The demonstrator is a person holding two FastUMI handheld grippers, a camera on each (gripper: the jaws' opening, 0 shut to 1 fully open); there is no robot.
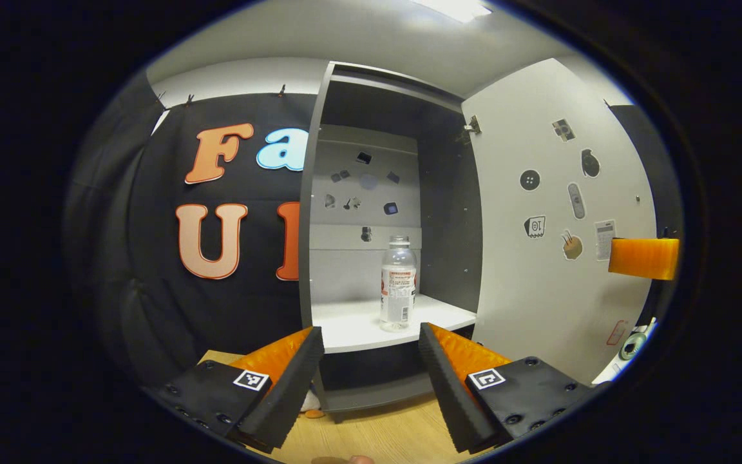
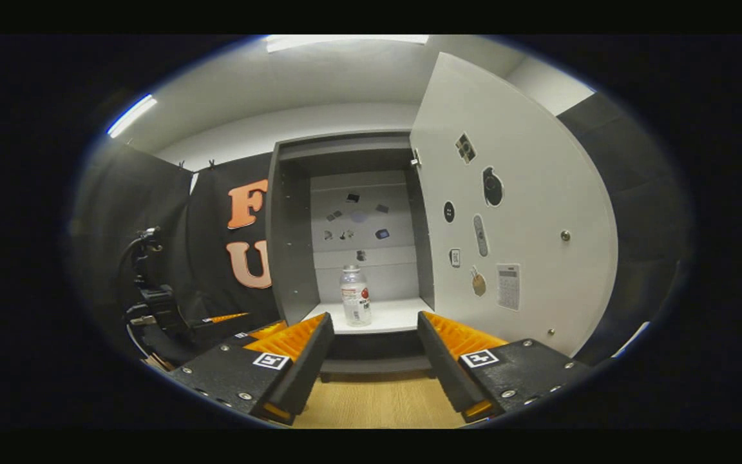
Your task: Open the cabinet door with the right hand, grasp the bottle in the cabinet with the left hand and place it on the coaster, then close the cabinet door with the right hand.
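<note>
The grey cabinet (image 1: pixel 319 193) stands with its white door (image 1: pixel 558 258) swung wide to the right. A clear plastic bottle (image 1: pixel 399 283) with a red and white label stands upright on the white shelf (image 1: pixel 351 328) inside. My left gripper (image 1: pixel 371 345) is open in front of the shelf, short of the bottle, with nothing between its fingers. In the right gripper view the bottle (image 2: pixel 355 296) stands in the cabinet (image 2: pixel 294 245), and my right gripper (image 2: pixel 376 330) is open, back from the shelf and apart from the door (image 2: pixel 525 212). A finger of the right gripper (image 1: pixel 643 258) shows beside the door's outer edge.
The cabinet rests on a wooden tabletop (image 2: pixel 377 403). The door carries several stickers and a small knob (image 2: pixel 565 236). A small round object (image 1: pixel 632 347) lies low at the far right past the door. The left gripper's body (image 2: pixel 152 303) is at the left.
</note>
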